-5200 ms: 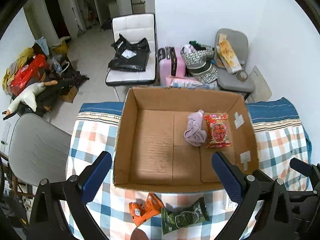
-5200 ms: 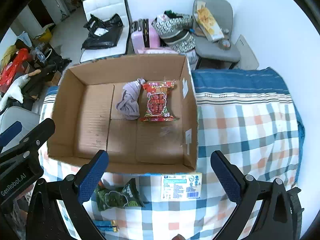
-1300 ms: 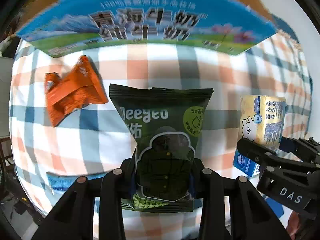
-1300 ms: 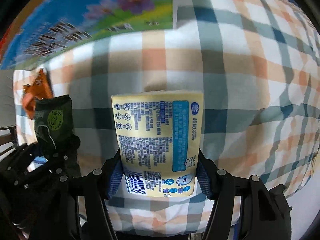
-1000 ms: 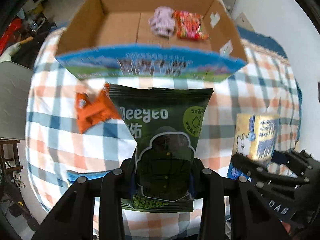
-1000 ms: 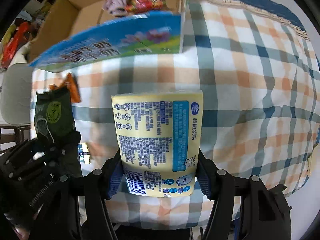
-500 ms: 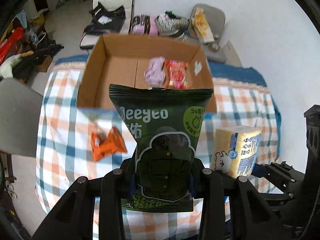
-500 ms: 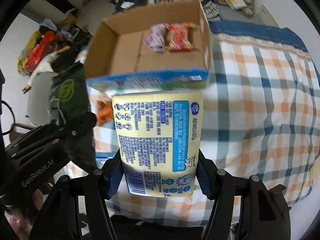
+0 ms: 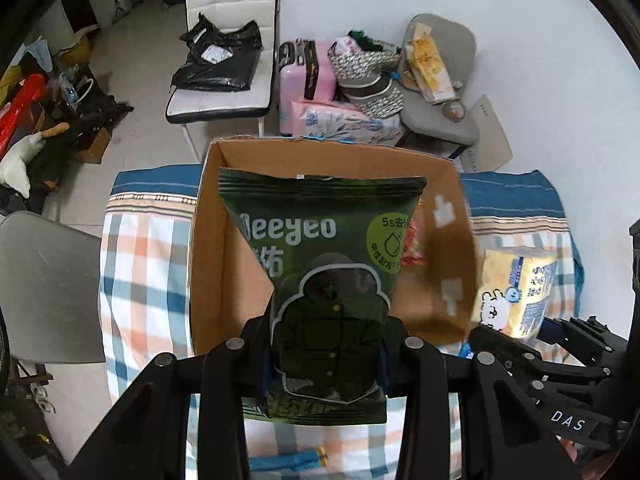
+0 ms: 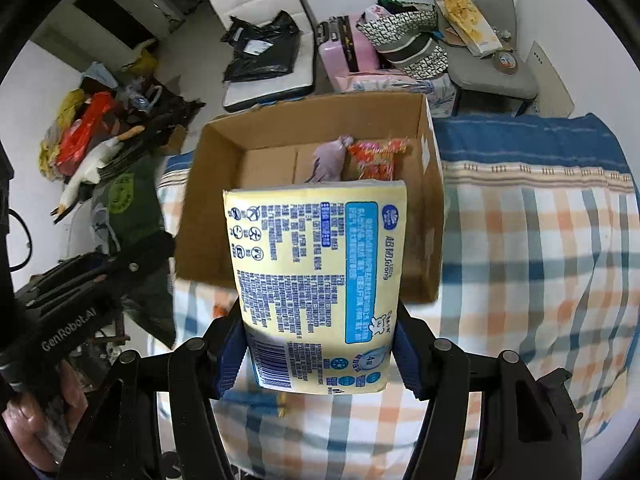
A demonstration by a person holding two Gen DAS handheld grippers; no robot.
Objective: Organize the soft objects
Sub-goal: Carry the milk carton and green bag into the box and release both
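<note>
My left gripper [image 9: 324,356] is shut on a dark green snack bag [image 9: 324,264] and holds it up in front of the open cardboard box [image 9: 208,240]. My right gripper [image 10: 320,352] is shut on a yellow tissue pack [image 10: 316,280], held above the near edge of the box [image 10: 208,200]. Inside the box lie a lilac cloth [image 10: 330,158] and a red snack bag [image 10: 374,158]. The tissue pack also shows in the left wrist view [image 9: 514,292], and the green bag in the right wrist view [image 10: 132,204].
The box stands on a plaid-covered table [image 10: 540,248]. A blue packet [image 9: 288,462] lies on the cloth near me. Behind the table are a white chair [image 9: 224,40], a pink suitcase [image 9: 304,76] and a grey chair [image 9: 440,80] with clutter.
Both grippers closed on their packs, lifted them off the cloth, and have risen and tilted forward; the box now sits lower and nearer behind both packs.
</note>
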